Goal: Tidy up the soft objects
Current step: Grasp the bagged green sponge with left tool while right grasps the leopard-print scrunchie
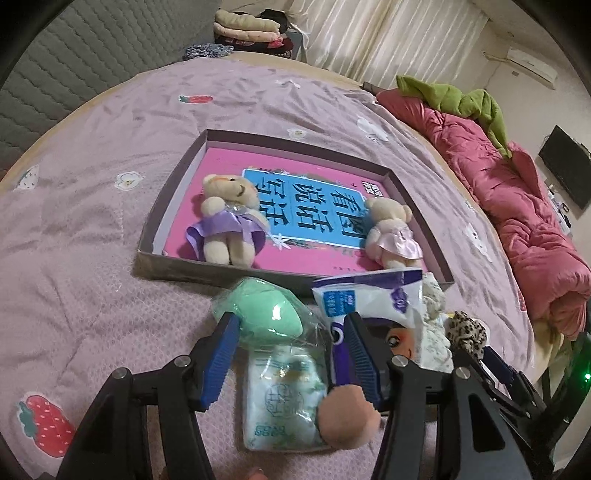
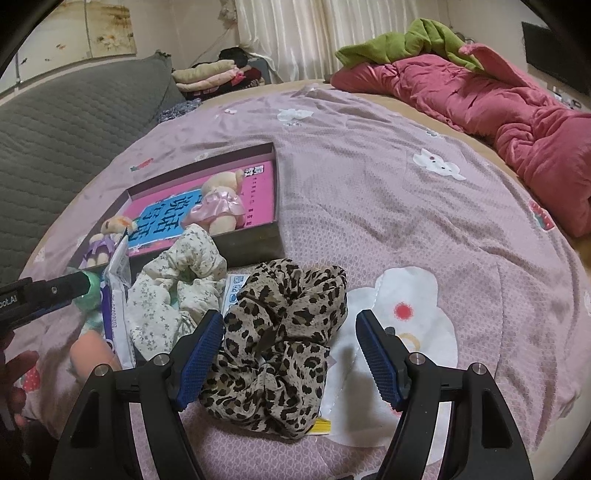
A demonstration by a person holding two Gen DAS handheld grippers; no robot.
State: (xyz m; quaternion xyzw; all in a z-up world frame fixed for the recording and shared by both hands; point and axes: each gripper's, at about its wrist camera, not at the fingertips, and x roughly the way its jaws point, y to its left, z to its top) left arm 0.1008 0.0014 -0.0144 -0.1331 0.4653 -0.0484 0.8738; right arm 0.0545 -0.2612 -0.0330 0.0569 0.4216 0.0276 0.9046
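Note:
A shallow box (image 1: 173,199) with a pink book inside lies on the bed. It holds a teddy bear in a purple dress (image 1: 229,218) and one in a pink dress (image 1: 391,232). My left gripper (image 1: 291,354) is open over a tissue packet (image 1: 280,398), with a green sponge (image 1: 266,314) just ahead and a peach puff (image 1: 349,415) by the right finger. My right gripper (image 2: 290,350) is open around a leopard scrunchie (image 2: 284,343). A white floral scrunchie (image 2: 177,284) lies to its left, near the box (image 2: 255,243).
A white and blue packet (image 1: 373,299) and a doll face (image 1: 397,339) lie beside the left gripper. A red quilt (image 2: 498,107) with a green cloth is bunched at the bed's far right. Folded clothes (image 1: 247,29) are stacked beyond the bed. A grey padded cushion (image 2: 55,144) lies left.

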